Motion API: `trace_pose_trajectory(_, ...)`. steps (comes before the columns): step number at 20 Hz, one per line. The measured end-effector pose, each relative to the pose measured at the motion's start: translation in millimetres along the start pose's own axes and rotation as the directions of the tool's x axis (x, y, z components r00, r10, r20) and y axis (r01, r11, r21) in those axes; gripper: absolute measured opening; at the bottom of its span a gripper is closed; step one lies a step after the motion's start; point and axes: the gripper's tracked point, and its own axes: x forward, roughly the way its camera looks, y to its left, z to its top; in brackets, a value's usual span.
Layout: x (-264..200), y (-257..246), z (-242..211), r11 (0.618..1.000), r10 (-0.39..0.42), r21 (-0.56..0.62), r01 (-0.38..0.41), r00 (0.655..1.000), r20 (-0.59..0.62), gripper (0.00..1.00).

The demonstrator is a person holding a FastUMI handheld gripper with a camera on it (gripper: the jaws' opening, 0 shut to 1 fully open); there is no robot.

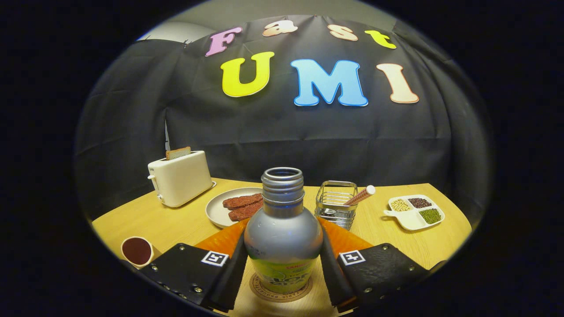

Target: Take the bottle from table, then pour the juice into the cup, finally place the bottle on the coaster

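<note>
You are working over a big light wooden table (167, 220), and the things on it are spread well apart. The biggest one at the back is a cream toaster (180, 178) with a slice of brown toast sticking up. Beside it a round pale plate (217, 210) is holding two dark red strips. Right in front of you, the silver metal bottle with the open screw top and green label (283, 233) is standing upright between your fingers. Its bottom is sitting on the round brown coaster (280, 288), so the last step looks nearly done.

Your gripper (283, 268) is hugging the bottle, with both fingers pressing on its sides. Behind the bottle a small clear square holder (335, 202) is keeping a striped stick. A white tray with three little pockets of beans (414, 211) is lying off to the right. The small paper cup with dark red juice inside (137, 251) is standing near your left finger.

Here is what could go wrong. If you are opening the fingers unevenly, one side could be dragging the bottle and tipping it. If you are pulling back to the left, your finger could be bumping the cup and spilling the juice.
</note>
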Motion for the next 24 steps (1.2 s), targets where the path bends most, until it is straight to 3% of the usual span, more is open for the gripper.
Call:
trace_pose_trajectory(2, -1, 1, 0, 1.000, 0.005, -0.002, -0.005, 1.000, 0.008, 0.77)
trace_pose_trajectory(4, -4, 7, 7, 1.000, 0.027, -0.005, -0.027, 0.999, 0.033, 0.83)
trace_pose_trajectory(5, -10, 6, 19, 1.000, 0.025, -0.017, -0.024, 0.998, 0.056, 1.00)
trace_pose_trajectory(9, -18, 14, 52, 0.998, 0.038, -0.045, -0.033, 0.991, 0.126, 0.98)
trace_pose_trajectory(16, -71, -17, 178, 0.987, -0.145, -0.035, 0.159, 0.958, 0.247, 0.98)
trace_pose_trajectory(19, -93, -25, 233, 0.987, -0.159, 0.011, 0.162, 0.947, 0.280, 0.98)
trace_pose_trajectory(22, -118, -52, 281, 0.970, -0.240, 0.040, 0.239, 0.926, 0.290, 0.98)
trace_pose_trajectory(24, -134, -53, 307, 0.968, -0.248, 0.031, 0.251, 0.918, 0.310, 0.98)
